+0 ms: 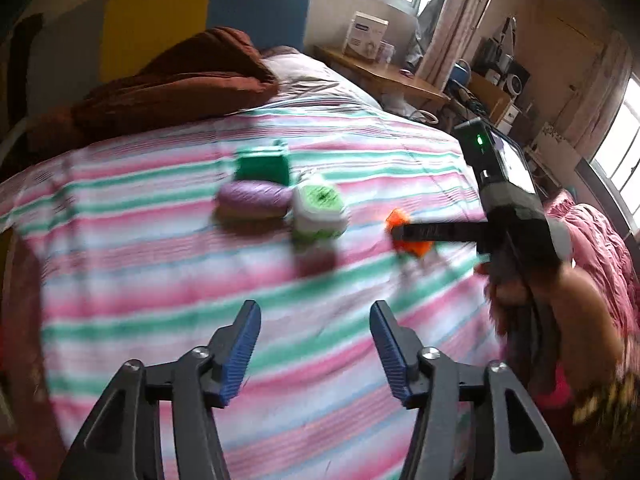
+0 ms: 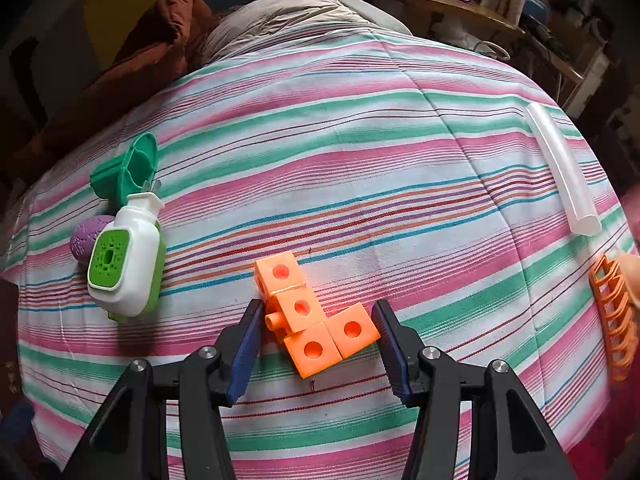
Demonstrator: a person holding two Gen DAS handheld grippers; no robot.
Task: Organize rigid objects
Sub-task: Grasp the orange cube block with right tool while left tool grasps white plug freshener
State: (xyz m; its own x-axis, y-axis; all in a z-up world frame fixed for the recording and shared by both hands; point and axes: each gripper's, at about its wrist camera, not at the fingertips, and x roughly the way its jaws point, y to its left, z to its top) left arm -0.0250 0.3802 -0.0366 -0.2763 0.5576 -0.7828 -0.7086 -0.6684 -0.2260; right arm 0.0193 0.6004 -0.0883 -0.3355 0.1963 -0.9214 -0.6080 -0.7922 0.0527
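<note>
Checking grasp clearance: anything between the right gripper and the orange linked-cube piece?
Nothing visible. The right gripper is open, and the orange plastic linked-cube piece already lies between its fingers on the striped bedsheet. The white-and-green plastic bottle lies well off to the left.

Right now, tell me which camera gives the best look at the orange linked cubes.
The right wrist view: the orange linked cubes lie sharp and close between the open right gripper fingers, holes and peg visible. The left wrist view shows them only as a small blurred orange patch, partly hidden by the right gripper's fingers.
</note>
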